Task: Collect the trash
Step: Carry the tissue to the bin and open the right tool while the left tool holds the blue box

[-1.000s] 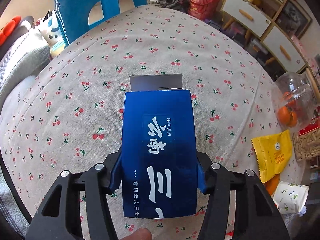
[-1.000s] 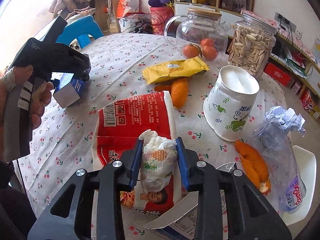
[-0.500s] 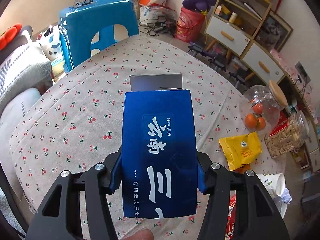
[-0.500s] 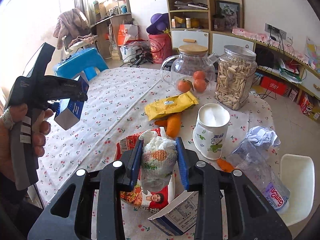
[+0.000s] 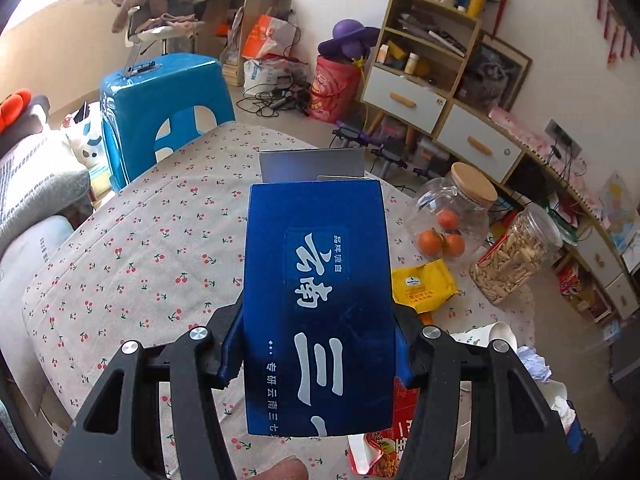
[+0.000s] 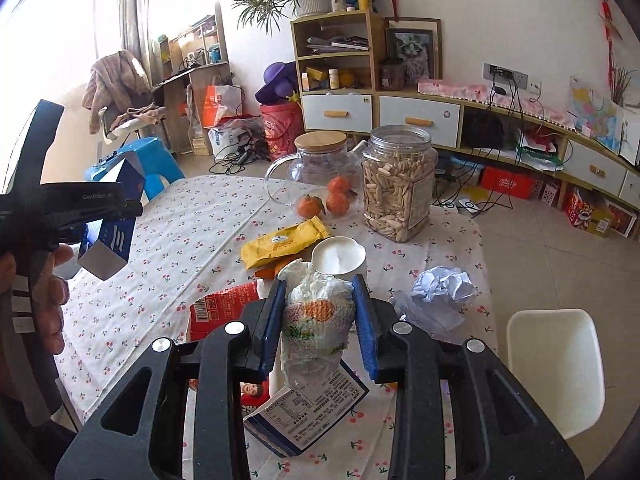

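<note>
Both tools have gone up, so more room shows. Left tool (image 5: 316, 344) squeezes one smooth blue box (image 5: 318, 300), flap open, above the cherry-cloth bench (image 5: 132, 248). Right tool (image 6: 320, 320) pinches one crinkly white wrapper (image 6: 318, 320). Only the right view shows one crumpled paper ball (image 6: 442, 284) and three oranges (image 6: 326, 200).
</note>
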Motion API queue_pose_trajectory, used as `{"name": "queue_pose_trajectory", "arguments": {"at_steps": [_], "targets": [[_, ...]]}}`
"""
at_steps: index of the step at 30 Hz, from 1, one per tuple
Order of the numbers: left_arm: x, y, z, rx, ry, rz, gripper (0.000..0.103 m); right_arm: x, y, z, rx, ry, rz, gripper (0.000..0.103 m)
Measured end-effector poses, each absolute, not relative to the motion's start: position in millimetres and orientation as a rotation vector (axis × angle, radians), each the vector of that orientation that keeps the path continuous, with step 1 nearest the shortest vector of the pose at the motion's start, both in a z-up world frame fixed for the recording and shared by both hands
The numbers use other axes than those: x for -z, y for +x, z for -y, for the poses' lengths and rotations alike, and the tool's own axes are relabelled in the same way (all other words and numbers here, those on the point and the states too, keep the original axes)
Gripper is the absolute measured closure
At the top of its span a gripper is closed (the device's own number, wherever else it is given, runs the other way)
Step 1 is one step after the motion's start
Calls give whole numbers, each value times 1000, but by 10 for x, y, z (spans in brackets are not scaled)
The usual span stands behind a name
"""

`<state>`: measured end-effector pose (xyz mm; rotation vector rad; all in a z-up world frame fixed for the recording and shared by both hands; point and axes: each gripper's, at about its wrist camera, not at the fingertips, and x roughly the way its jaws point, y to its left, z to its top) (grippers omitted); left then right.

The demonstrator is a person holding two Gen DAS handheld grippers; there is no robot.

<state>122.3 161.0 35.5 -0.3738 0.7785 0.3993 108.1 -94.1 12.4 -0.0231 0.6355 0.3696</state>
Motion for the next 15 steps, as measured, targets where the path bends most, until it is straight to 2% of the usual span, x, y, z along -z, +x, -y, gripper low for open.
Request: {"name": "queue_pose_trajectory", "arguments": {"at_steps": [15], "targets": [[-403,1314,-500,-222,-266,-747,47,-198,1167,2057,-96,57,-581,71]]}}
